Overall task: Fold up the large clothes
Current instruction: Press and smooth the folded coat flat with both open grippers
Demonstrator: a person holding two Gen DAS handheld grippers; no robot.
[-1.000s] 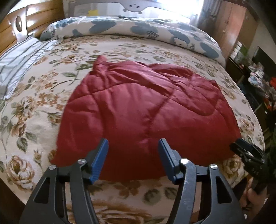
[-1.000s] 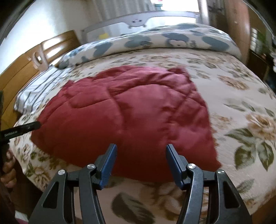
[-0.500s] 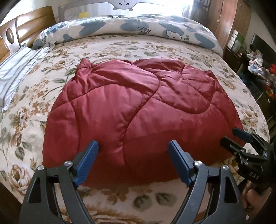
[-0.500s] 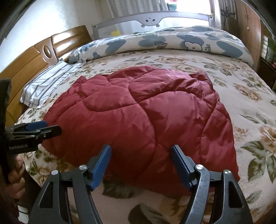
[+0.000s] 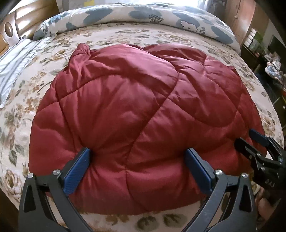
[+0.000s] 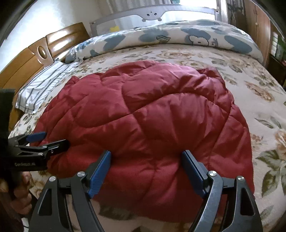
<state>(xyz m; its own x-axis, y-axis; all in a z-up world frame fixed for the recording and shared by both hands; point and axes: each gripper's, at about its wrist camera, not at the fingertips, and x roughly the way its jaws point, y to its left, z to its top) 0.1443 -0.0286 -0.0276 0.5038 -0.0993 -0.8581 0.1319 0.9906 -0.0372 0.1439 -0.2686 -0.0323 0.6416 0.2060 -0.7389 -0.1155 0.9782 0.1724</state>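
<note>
The near hem of the red jacket [image 5: 143,114] runs under both grippers, so where it ends toward the bed edge is only partly seen. Its far left corner bunches into what may be a cuff or collar [image 5: 81,50]; which one is unclear. The fisheye bends every outline, so the jacket's true shape is hard to judge.

The left wrist view shows dim furniture and clutter at far right, too blurred to name, and the right gripper [image 5: 250,141] entering from the right edge over the jacket's right corner. The right wrist view shows instead the wooden headboard [image 6: 26,62], a striped pillow [image 6: 41,87], a grey rail [image 6: 152,12] past the bed, and the left gripper [image 6: 51,139] coming in from the left, a hand [image 6: 21,192] below it cut by the frame.

The jacket lies spread, partly folded, on the floral bedspread [image 5: 17,100] near the front edge of the bed, with a blue-patterned duvet [image 5: 143,14] rolled along the far side. Its long axis runs left to right across the bed, parallel to that edge.

The left gripper [image 5: 137,166] stands wide, jaws opening, straddling a bulge of the near hem; the blue pads [image 5: 78,169] touch fabric at the sides. The right gripper [image 6: 145,169] is likewise wide and opening, astride the hem further right.
</note>
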